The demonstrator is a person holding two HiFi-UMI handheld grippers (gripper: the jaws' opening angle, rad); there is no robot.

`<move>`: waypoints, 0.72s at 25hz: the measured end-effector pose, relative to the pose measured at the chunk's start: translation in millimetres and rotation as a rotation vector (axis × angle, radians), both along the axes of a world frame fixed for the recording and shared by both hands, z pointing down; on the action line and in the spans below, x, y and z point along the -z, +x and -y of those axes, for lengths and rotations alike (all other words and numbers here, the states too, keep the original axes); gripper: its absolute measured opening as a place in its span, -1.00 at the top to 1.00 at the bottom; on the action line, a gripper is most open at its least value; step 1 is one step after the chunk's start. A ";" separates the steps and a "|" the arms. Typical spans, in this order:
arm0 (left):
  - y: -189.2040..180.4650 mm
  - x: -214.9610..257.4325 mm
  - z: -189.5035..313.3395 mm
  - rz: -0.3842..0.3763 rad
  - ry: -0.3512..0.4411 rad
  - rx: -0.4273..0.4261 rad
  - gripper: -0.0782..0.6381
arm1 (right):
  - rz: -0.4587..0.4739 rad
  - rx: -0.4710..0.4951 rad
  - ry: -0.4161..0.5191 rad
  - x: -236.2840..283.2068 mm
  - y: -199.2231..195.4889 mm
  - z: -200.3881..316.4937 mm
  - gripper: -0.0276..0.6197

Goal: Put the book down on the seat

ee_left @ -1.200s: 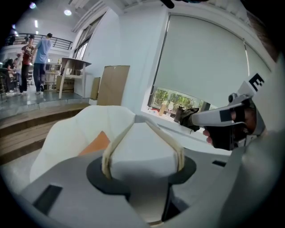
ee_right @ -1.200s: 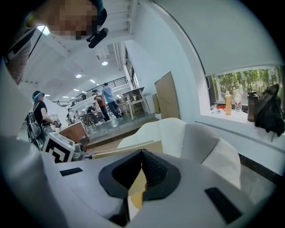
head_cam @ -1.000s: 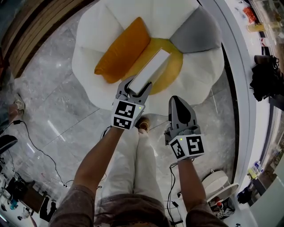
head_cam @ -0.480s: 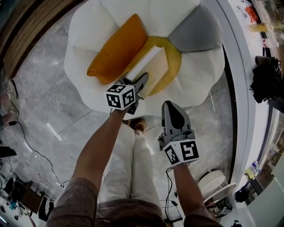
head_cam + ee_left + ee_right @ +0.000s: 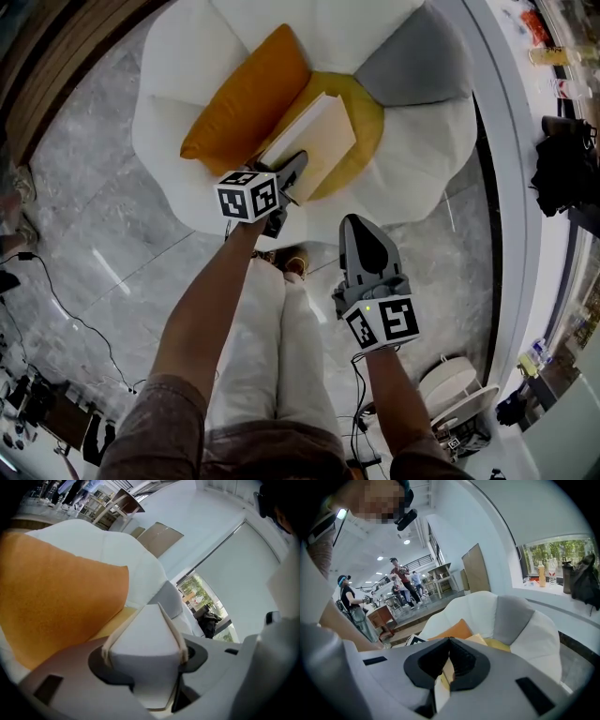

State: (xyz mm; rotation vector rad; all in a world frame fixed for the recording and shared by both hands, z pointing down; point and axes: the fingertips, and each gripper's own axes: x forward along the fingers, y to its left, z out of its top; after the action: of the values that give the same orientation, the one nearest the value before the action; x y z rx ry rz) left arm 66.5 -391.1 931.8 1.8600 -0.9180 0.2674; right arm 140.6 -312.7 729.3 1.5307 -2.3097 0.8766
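One book (image 5: 319,141), one orange cushion (image 5: 248,98) — one flower-shaped seat (image 5: 187,56).

Matt paper book (image 5: 319,141) — cloth cushion (image 5: 248,94), glossy floor (image 5: 84,187).

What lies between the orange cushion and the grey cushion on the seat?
The book lies there, between the orange cushion and the grey cushion, over the seat's yellow centre. The head view shows it.
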 end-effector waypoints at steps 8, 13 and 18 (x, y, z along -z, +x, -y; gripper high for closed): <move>-18.9 -16.9 -13.5 0.154 -0.014 -0.006 -0.07 | 0.007 0.011 -0.002 -0.3 -4.3 -4.8 0.86; -35.0 -28.7 -18.5 0.288 -0.011 -0.021 -0.32 | 0.011 0.019 -0.005 -0.3 -3.3 -9.0 0.86; -46.1 -36.6 -22.2 0.393 0.008 -0.038 -0.52 | 0.013 0.018 -0.009 -2.8 -0.5 -12.6 0.86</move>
State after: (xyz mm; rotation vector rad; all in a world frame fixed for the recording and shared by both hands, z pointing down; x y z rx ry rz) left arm 20.4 -368.9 968.4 1.8673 -1.1470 0.6706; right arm 140.1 -300.1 732.1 1.5028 -2.3221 0.8941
